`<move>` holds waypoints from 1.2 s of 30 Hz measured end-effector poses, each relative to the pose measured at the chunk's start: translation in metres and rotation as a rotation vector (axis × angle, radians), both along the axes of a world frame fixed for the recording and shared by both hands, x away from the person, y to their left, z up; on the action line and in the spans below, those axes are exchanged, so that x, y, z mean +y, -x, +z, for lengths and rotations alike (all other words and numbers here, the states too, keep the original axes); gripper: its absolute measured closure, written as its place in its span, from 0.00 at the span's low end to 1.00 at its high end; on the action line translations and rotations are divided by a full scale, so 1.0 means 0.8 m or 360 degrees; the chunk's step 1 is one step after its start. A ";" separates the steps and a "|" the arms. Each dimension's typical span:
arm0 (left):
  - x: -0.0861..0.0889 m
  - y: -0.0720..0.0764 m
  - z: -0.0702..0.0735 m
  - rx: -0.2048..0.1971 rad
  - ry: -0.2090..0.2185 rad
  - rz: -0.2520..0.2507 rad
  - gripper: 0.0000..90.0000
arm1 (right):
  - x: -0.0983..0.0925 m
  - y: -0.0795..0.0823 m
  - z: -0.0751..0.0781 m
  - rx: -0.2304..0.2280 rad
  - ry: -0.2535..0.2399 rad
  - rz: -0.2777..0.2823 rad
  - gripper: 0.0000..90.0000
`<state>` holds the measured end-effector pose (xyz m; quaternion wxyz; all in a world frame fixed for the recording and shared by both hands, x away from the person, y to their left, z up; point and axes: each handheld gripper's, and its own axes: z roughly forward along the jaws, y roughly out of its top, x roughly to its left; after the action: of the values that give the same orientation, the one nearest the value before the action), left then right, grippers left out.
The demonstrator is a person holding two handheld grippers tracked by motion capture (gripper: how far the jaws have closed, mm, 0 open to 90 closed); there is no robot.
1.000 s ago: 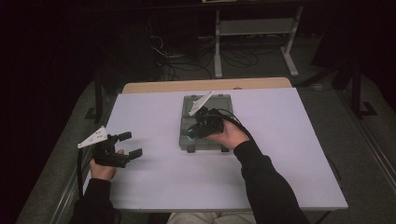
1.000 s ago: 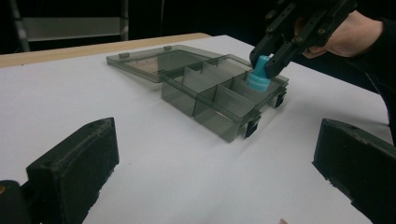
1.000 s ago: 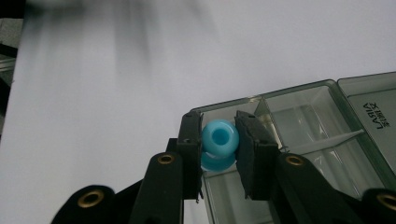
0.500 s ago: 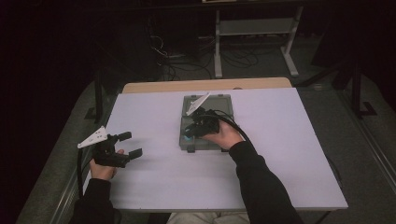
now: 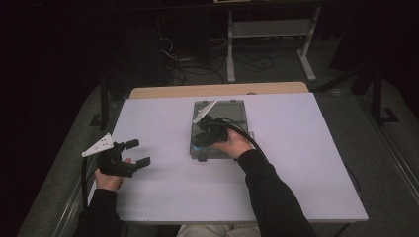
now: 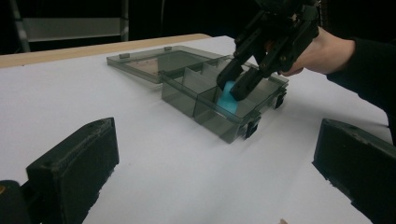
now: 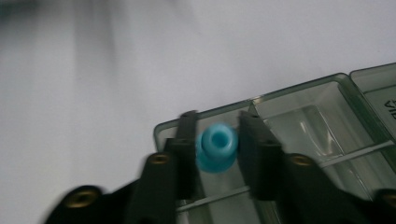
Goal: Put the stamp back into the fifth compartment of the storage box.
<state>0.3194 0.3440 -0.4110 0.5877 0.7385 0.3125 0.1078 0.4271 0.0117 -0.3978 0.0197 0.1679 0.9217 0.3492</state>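
The right gripper (image 5: pixel 201 143) is angled down into the corner compartment of a smoky clear plastic box (image 5: pixel 237 111) at the middle of the table (image 5: pixel 306 163). Between its jaws sits a small blue plug (image 7: pixel 215 148), a short round piece with a hollow bore and a wider flange, made of smooth matte material that looks rubbery. In the right gripper view the bore faces the camera, so the plug's axis runs along the jaws, its open end towards the gripper body. In the left gripper view the plug (image 6: pixel 227 98) stands slanted inside the compartment, low between the jaw tips.

The right jaws have just been opening. They stand a little apart with the plug between them; a thin gap shows on each side in the right gripper view, though blur makes contact hard to judge.

The box is rectangular with thin straight dividers, small latch tabs on its front edge and a flat hinged lid (image 6: pixel 154 63) folded open on the tabletop behind it. The table surface is plain, smooth and white.

The left gripper (image 5: pixel 131 154) is held over the table's left edge, well apart from the box. Its jaws are wide open and empty; their pads (image 6: pixel 77 161) are black, blocky and coarse-textured.
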 end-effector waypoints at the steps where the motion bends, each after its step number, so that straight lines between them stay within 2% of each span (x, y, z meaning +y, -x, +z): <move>1: 0.000 0.000 0.000 0.0000 0.0000 0.0000 0.00 | 0.000 0.000 0.000 -0.0002 0.0005 -0.0010 0.56; 7: 0.000 0.000 0.000 0.0001 0.0001 -0.0002 0.00 | -0.008 0.000 0.006 0.0015 -0.0010 -0.0060 0.31; 9: 0.000 0.000 0.000 -0.0002 0.0000 -0.0003 0.00 | -0.012 0.000 0.010 -0.0013 0.0003 -0.0093 0.24; 10: 0.000 0.000 0.000 -0.0002 0.0001 -0.0003 0.00 | -0.017 0.000 0.014 -0.0032 -0.0010 -0.0123 0.17; 13: 0.000 0.001 0.000 -0.0001 0.0002 -0.0005 0.00 | -0.023 0.000 0.018 -0.0049 -0.0032 -0.0137 0.15; 21: -0.001 0.001 0.000 0.0000 0.0001 -0.0004 0.00 | -0.042 0.007 0.027 -0.0095 -0.0062 -0.0188 0.00; 24: 0.000 0.001 0.000 -0.0001 0.0001 -0.0005 0.00 | -0.050 0.008 0.028 -0.0076 -0.0072 -0.0229 0.00; 31: -0.001 0.001 0.000 0.0000 -0.0004 -0.0005 0.00 | -0.070 0.014 0.034 -0.0096 -0.0131 -0.0261 0.00; 36: -0.001 0.001 0.000 -0.0002 -0.0011 -0.0006 0.00 | -0.081 0.020 0.037 -0.0093 -0.0139 -0.0280 0.00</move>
<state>0.3188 0.3430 -0.4111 0.5854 0.7411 0.3103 0.1082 0.4114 -0.0530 -0.3685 0.0699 0.2385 0.8862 0.3909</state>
